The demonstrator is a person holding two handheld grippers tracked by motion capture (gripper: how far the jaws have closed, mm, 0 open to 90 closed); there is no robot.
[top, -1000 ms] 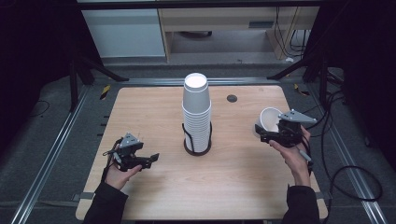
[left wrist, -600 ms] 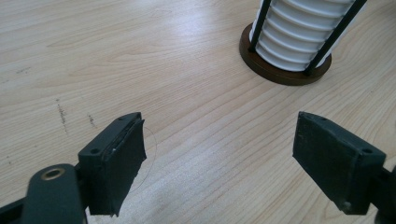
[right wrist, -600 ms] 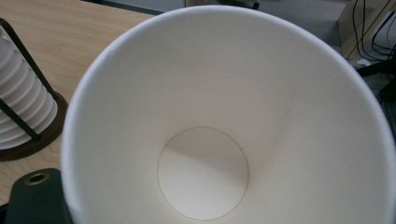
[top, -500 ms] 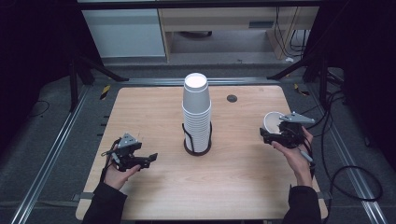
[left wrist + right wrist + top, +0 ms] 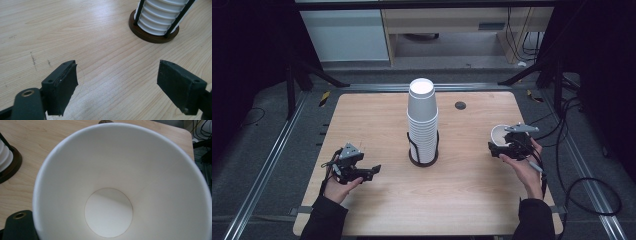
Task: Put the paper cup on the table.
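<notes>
A tall stack of white paper cups (image 5: 422, 115) stands upside down in a black wire holder on a brown base (image 5: 422, 161) at the middle of the wooden table (image 5: 377, 115). My right gripper (image 5: 493, 149) is at the table's right side, shut on a single white paper cup (image 5: 498, 135). In the right gripper view that cup (image 5: 110, 182) faces me mouth first and hides the jaws. My left gripper (image 5: 374, 170) rests near the front left, open with nothing between its jaws. In the left gripper view, the left gripper (image 5: 117, 85) points towards the stack (image 5: 162, 15).
A small dark round disc (image 5: 460, 105) sits in the table top at the far right. Metal rails (image 5: 267, 165) run along both sides of the table, and cables (image 5: 582, 185) lie on the floor at the right. Bare wood lies between the holder and each gripper.
My right gripper has sunk towards the table with the cup in it. The left gripper has stayed where it was.
</notes>
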